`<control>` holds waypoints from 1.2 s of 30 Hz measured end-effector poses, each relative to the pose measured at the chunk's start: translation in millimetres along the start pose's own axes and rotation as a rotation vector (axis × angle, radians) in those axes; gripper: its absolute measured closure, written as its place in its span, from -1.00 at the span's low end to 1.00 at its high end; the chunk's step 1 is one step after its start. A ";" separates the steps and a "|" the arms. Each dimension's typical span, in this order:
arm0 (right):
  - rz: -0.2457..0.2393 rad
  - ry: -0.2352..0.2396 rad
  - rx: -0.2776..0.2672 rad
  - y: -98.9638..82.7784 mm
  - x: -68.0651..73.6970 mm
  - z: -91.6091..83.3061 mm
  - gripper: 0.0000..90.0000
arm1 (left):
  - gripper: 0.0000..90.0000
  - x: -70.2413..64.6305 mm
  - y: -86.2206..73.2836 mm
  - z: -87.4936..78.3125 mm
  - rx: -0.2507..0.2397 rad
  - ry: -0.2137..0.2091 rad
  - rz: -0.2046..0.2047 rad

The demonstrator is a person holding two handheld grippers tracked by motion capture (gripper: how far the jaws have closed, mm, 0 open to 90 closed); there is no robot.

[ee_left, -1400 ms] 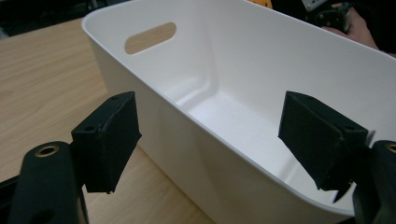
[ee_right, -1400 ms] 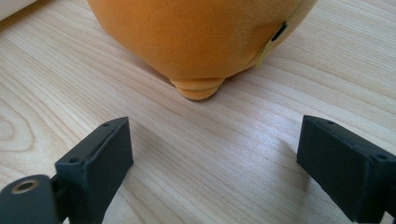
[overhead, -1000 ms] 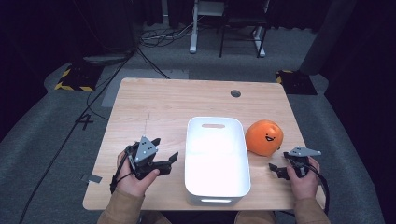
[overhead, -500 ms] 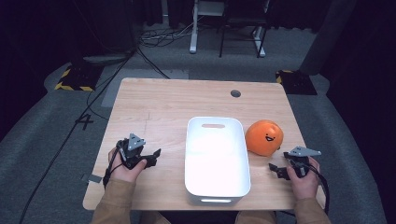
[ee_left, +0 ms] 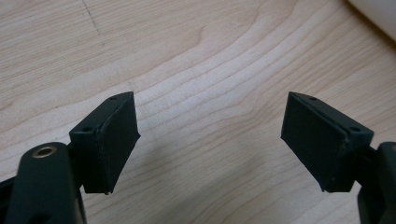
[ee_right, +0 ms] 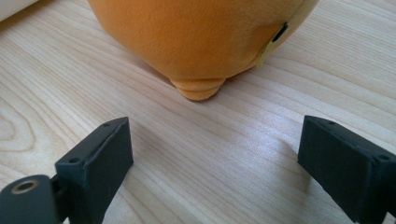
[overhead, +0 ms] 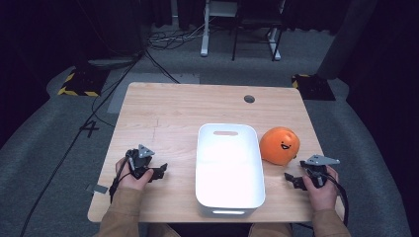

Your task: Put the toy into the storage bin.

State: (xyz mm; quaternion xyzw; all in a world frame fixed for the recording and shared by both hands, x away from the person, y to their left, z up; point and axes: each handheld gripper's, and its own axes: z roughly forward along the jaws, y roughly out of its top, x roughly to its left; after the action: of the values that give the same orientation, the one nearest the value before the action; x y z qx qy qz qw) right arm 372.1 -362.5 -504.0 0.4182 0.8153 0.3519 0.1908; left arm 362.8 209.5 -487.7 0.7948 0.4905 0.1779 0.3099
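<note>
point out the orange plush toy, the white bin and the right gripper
orange plush toy [overhead: 279, 145]: high view, middle of its round body, by the smiling face
white bin [overhead: 203, 163]: high view, left rim
right gripper [overhead: 291, 179]: high view, between its open fingertips

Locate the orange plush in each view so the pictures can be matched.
High view: the orange plush sits right of the white bin, ahead of the right gripper.
Left gripper view: not in it; a corner of the bin at top right.
Right gripper view: it spans the top centre, ahead of the open jaws, apart from them.
Shared landmark: the wooden table and the bin.
</note>
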 end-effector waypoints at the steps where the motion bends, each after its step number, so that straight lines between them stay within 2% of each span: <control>1: 0.000 0.000 0.000 0.0 0.0 0.0 -0.77 | -0.60 0.1 -0.6 2.0 0.023 0.004 0.007; 2: 0.000 0.000 0.000 0.0 0.0 0.0 -0.77 | -0.62 1.1 -1.9 5.4 0.037 0.020 0.020; 3: 0.001 0.000 0.000 0.0 0.0 0.0 -0.77 | -0.66 3.5 -4.0 9.2 0.034 0.006 0.018; 4: 0.002 0.001 0.000 0.1 0.2 0.0 -0.77 | -0.74 5.8 -7.0 13.7 -0.001 -0.019 0.001; 5: 0.006 0.001 -0.001 0.2 0.4 0.1 -0.77 | -0.85 6.9 -6.4 14.8 0.000 -0.017 0.003; 6: 0.003 -0.002 0.000 0.1 0.2 0.1 -0.78 | -0.87 7.3 -6.2 15.0 -0.002 -0.011 -0.008; 11: 0.006 -0.008 0.002 0.1 -0.3 0.0 -0.78 | -0.93 8.4 -3.9 16.8 0.010 0.005 -0.014; 19: 0.003 -0.001 0.006 0.3 -1.6 -0.2 -0.78 | -1.00 8.9 -1.8 19.1 0.018 0.002 -0.013; 22: 0.023 -0.013 -0.002 -0.4 0.3 -0.5 -0.76 | -1.00 10.7 0.5 21.7 0.011 0.001 -0.013; 26: 0.057 -0.061 -0.015 -1.0 0.1 -3.4 -0.47 | -1.00 12.2 2.5 23.2 0.014 0.005 -0.018; 27: 0.064 -0.057 -0.015 -0.8 0.0 -5.2 -0.30 | -1.00 12.4 2.6 23.4 0.013 0.004 -0.017; 29: 0.062 -0.053 -0.007 -0.4 -0.8 -7.8 -0.16 | -1.00 13.2 3.0 23.9 0.013 -0.003 -0.013; 32: 0.049 -0.055 -0.002 0.4 -1.0 -11.8 -0.07 | -1.00 15.8 4.4 24.9 0.014 -0.013 -0.003; 36: 0.060 -0.015 -0.013 4.7 0.1 -19.9 0.01 | -1.00 19.6 6.4 26.4 0.016 -0.027 0.021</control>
State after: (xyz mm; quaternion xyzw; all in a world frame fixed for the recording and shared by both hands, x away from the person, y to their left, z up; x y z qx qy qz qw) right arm 362.6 -368.7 -487.1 0.4439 0.7988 0.3594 0.1891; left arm 391.5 216.5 -503.5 0.8046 0.4795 0.1665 0.3084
